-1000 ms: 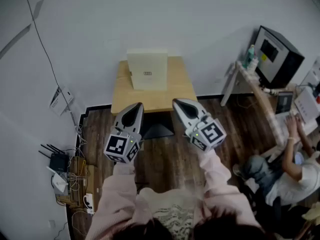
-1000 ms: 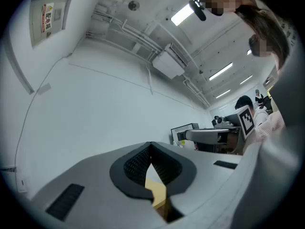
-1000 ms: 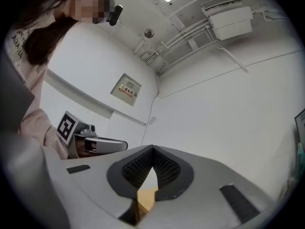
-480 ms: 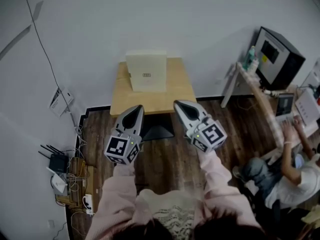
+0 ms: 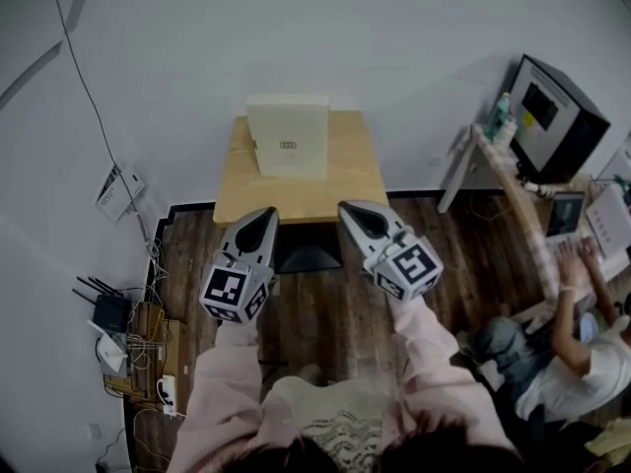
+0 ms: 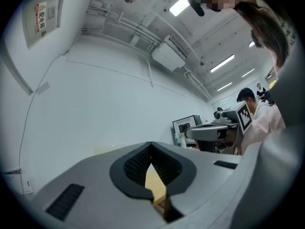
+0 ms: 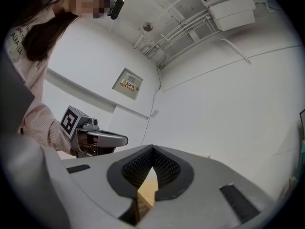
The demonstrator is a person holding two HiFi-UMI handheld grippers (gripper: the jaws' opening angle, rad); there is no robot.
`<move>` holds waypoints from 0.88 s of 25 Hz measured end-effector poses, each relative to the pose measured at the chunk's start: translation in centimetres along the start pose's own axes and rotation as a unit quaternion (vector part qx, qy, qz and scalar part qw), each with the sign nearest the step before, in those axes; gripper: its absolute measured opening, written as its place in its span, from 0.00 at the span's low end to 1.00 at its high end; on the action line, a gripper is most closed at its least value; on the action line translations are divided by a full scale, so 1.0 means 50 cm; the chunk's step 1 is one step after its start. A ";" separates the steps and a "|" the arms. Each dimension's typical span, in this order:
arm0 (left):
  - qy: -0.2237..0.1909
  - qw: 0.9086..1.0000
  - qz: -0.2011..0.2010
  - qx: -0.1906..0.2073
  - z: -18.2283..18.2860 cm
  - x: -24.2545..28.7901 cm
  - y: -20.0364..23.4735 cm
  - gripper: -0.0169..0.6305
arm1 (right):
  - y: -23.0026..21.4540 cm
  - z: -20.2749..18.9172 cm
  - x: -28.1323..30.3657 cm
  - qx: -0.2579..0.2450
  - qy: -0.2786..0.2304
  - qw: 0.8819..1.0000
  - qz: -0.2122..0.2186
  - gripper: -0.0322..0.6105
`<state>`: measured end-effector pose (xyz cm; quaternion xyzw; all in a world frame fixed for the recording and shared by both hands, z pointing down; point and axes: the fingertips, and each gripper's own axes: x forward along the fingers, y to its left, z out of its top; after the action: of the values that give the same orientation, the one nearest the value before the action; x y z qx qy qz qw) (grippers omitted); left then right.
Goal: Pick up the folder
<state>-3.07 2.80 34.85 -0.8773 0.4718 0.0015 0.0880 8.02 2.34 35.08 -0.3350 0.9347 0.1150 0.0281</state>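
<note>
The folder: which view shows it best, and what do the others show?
The head view: the whole cream folder shows on the wooden table. Both gripper views look over their own jaws; the folder cannot be made out.

A small light-wood table [image 5: 347, 180] stands against the white wall [image 5: 296, 28] on a dark wooden floor [image 5: 325, 313]. A cream folder [image 5: 288, 138] with a small dark label sits at the table's back edge, slightly left of centre, and seems to stand propped against the wall. Below the table's front edge a dark base [image 5: 308, 258] rests on the floor. At the floor's left edge are a black router [image 5: 106, 313] and tangled cables [image 5: 148, 363]. To the right, a long pale desk [image 5: 508, 190] carries a monitor [image 5: 557, 116], bottles [image 5: 501, 116] and a laptop [image 5: 564, 215].
</note>
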 end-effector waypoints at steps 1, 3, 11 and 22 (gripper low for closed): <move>0.005 1.000 0.000 0.003 -0.004 0.002 0.000 0.03 | -0.002 -0.004 0.004 -0.002 0.004 1.000 0.004 0.05; 0.015 1.000 -0.001 0.010 -0.014 0.005 0.002 0.03 | -0.004 -0.014 0.012 -0.006 0.013 1.000 0.010 0.05; 0.028 1.000 0.003 0.010 -0.040 0.030 0.036 0.03 | -0.022 -0.045 0.052 -0.012 0.031 0.999 0.025 0.05; 0.045 0.999 -0.016 0.005 -0.084 0.083 0.120 0.03 | -0.056 -0.082 0.152 0.001 0.048 0.999 0.015 0.04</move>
<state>-6.09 -4.53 37.72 -0.8836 0.4610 -0.0420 0.0706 3.99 -5.42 37.52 -0.3261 0.9400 0.0988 -0.0180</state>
